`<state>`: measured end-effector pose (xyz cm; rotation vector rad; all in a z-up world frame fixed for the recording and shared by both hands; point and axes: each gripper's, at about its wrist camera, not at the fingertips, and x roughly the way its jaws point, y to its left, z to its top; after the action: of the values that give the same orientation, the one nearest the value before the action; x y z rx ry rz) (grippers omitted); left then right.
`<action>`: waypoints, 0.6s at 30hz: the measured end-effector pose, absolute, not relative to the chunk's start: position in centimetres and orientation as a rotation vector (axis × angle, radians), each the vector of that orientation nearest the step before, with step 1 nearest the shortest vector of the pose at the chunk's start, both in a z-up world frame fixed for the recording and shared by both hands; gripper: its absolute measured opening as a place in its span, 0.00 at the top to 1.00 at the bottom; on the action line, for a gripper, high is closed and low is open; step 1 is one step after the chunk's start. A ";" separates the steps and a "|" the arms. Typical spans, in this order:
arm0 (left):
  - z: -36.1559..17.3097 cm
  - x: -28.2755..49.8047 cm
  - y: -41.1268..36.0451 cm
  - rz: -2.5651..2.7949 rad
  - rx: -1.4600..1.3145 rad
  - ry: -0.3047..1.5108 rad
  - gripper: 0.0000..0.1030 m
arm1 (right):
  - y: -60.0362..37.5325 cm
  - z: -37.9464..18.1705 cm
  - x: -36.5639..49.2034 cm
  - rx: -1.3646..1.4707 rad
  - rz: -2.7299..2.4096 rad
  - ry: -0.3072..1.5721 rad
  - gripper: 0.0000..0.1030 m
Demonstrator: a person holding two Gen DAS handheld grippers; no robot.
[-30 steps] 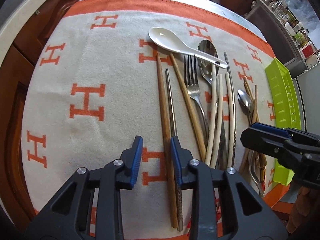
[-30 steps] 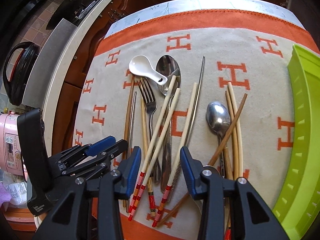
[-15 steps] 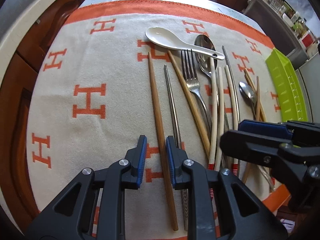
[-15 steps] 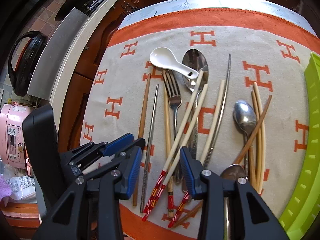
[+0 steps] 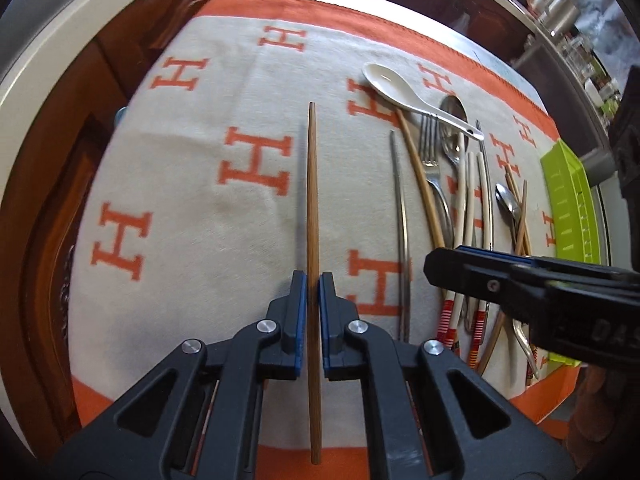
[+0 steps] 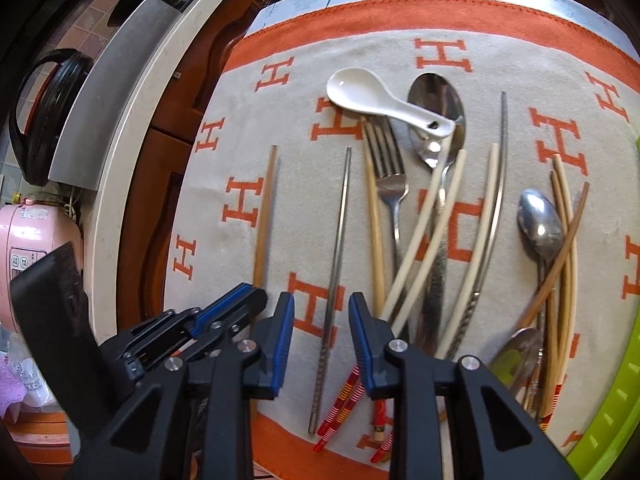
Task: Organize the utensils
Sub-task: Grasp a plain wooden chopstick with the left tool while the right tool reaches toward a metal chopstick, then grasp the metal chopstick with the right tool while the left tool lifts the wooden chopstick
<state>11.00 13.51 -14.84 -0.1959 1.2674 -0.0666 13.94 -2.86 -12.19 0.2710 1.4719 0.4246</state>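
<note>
Left gripper [image 5: 313, 286] jaws clamp a wooden chopstick [image 5: 311, 200]; right gripper [image 6: 321, 314] jaws gape, empty, over a steel chopstick [image 6: 335, 248].

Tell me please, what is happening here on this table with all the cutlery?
A person is sorting utensils with a hand-held gripper in each hand. The left hand-held gripper is shut on a brown wooden chopstick, held apart from the pile. The right hand-held gripper is open, with a metal chopstick between its fingers, not yet grasped. The white spoon, fork, metal spoons and other chopsticks lie on the orange-lettered cloth. A green tray sits at the right.
</note>
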 end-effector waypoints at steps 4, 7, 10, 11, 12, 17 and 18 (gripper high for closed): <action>-14.3 9.8 15.4 -0.021 -0.242 1.251 0.96 | -1.2 -12.9 13.6 0.185 0.391 1.483 0.77; -13.8 9.0 16.4 0.002 -0.257 1.235 0.96 | 0.2 -13.7 12.9 0.087 0.355 1.490 0.77; -13.3 8.3 17.1 0.004 -0.269 1.220 0.96 | 1.5 -14.0 11.9 -0.019 0.328 1.456 0.78; -13.1 8.1 17.2 0.004 -0.269 1.214 0.96 | 2.0 -14.0 11.5 -0.066 0.318 1.440 0.78; -12.9 7.9 17.3 0.004 -0.269 1.210 0.96 | 2.5 -14.0 11.1 -0.104 0.304 1.423 0.78; -12.3 7.3 17.4 0.007 -0.267 1.196 0.96 | 3.8 -14.0 9.7 -0.221 0.270 1.338 0.94; -12.2 7.2 17.4 0.008 -0.268 1.194 0.96 | 3.7 -14.0 9.6 -0.215 0.272 1.330 0.94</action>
<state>7.16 17.36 -12.17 -0.2680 1.1938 0.0079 9.61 3.72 -14.03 -0.2155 1.3305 0.2721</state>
